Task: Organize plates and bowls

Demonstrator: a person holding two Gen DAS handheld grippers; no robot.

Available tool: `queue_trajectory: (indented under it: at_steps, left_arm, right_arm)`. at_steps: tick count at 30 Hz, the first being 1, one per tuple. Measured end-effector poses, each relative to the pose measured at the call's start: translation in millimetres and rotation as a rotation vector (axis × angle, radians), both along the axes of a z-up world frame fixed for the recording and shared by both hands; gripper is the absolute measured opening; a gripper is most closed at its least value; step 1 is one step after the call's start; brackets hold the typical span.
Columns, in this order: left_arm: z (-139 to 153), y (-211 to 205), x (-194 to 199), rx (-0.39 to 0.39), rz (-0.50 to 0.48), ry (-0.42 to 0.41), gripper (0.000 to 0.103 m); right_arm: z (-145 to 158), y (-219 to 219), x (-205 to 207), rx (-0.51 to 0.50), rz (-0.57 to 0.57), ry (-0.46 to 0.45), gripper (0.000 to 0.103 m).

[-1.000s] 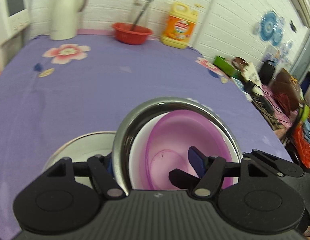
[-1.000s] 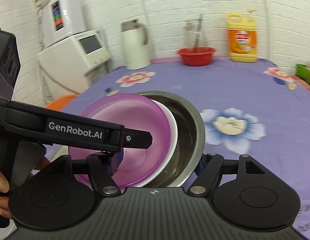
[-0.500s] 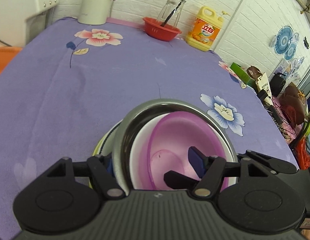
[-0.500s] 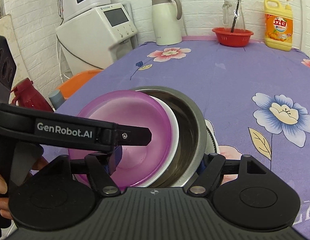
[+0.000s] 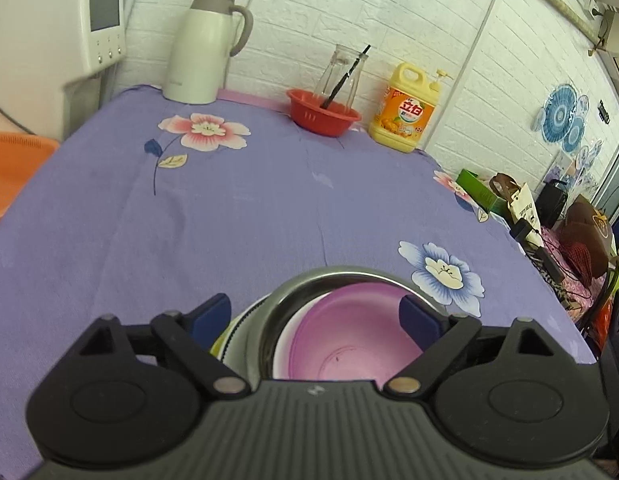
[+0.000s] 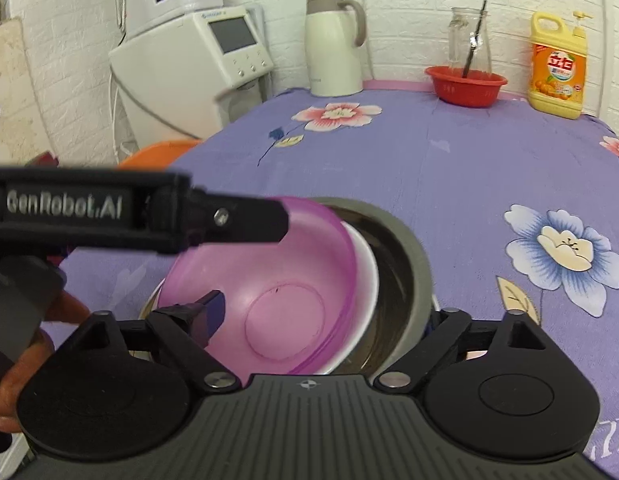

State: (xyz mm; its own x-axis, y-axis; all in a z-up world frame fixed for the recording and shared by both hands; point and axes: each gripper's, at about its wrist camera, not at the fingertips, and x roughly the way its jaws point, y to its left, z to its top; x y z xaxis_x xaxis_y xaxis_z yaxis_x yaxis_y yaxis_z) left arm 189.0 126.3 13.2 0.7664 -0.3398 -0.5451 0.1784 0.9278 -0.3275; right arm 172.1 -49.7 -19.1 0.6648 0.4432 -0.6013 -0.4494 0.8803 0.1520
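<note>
Stack: a purple bowl point(image 6: 285, 280) sits inside a white bowl point(image 6: 365, 280), which sits inside a steel bowl point(image 6: 413, 256); the nest lies at the lower centre of both views, on the purple flowered tablecloth point(image 5: 269, 200).
Under the stack: a plate rim point(image 5: 233, 332) shows just left of the steel bowl in the left wrist view; how many plates lie there cannot be told.
Left gripper point(image 5: 319, 314): jaws spread wide, one blue pad at the lower left of the stack and the other over the purple bowl's right side; it clamps nothing. In the right wrist view its black body with the GenRobot.AI label crosses the left of the frame, tip over the purple bowl's far rim.
Right gripper point(image 6: 325, 314): jaws wide apart, the left finger point(image 6: 211, 312) inside the purple bowl, the right one outside the steel bowl's wall at the lower right; whether either pad touches cannot be told.
Hand point(image 6: 29, 344): seen at the lower left edge of the right wrist view, around the left gripper's handle.
Back of table: white kettle point(image 5: 207, 48) upper left, red basket point(image 5: 323, 114) with a glass jar point(image 5: 343, 72) behind it at top centre, yellow detergent bottle point(image 5: 407, 110) to its right.
Beside the table: white appliance point(image 5: 49, 40) at the far upper left.
</note>
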Motion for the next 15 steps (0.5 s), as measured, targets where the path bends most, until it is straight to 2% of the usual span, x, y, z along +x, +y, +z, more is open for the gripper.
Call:
queue_trajectory:
  at_steps: [3,7,9,13,15]
  left_arm:
    - [0,1,0,0.0,0.01,-0.001,0.092]
    - [2,2,-2,-0.009,0.02,-0.011,0.092]
    - [3,3,0,-0.016,0.027,-0.011,0.092]
    - [6,5,-2,-0.019,0.038,-0.022,0.093]
    - [6,5,-2,-0.019,0.043,-0.022,0.093]
  right_arm:
    - [0,-1,-1,0.006,0.014,0.002,0.103]
    - [11,-14,-2,0.011,-0.066,-0.068,0.103]
    - [12,-14,1,0.023,-0.039,-0.046,0.103]
    - [14,-18,-1,0.034,-0.058,-0.067,0.103]
    - [12,-19,2,0.045,-0.054,-0.038,0.103]
